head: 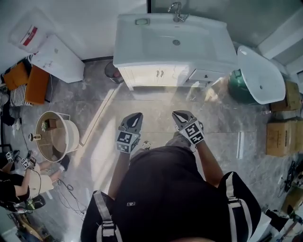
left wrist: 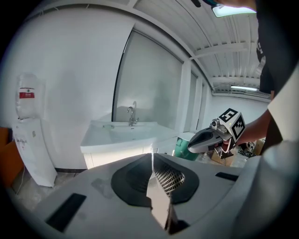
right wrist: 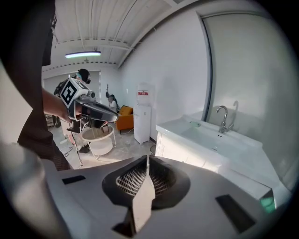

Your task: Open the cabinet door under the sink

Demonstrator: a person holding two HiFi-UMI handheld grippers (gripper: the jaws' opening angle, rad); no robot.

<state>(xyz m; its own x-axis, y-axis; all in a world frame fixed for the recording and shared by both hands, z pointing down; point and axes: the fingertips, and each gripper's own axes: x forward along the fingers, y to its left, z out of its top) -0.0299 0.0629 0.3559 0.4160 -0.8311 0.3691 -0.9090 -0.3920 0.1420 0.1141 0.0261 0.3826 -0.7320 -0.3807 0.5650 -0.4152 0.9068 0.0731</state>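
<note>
Task status: not started. Both cabinet doors (head: 147,75) under the sink (head: 175,40) are shut and lie flush with the cabinet front.
Target location: top centre of the head view, straight ahead of the person. Two handles (head: 159,73) sit side by side where the doors meet.
Left gripper (head: 135,116): held in the air in front of the person, well apart from the cabinet. Its own view shows the jaws pressed together with nothing between them.
Right gripper (head: 181,115): held level with the left one, also well apart from the cabinet. Jaws are together and empty.
Remaining steps (judgement): move in to the cabinet, spread one pair of jaws, close them on a handle, and swing that door outward on its hinge.
Door construction: white panelled fronts with a raised frame edge and a low-sheen finish. Probably painted board.
Handle construction: slim vertical bars that look metallic. They are small targets, so careful alignment of the jaws is likely needed.
Sink construction: a glossy white one-piece top that overhangs the cabinet. The basin is rectangular with rounded corners. A curved chrome faucet (head: 178,12) stands at the rear edge.
Adjacent section: a white drawer section (head: 207,75) sits just right of the doors. It is not part of the task.
Jaw construction: grey moulded shells with dark recessed pockets and mesh-textured pads.
Floor (head: 104,118): polished grey marbled tile that shows reflections.
</note>
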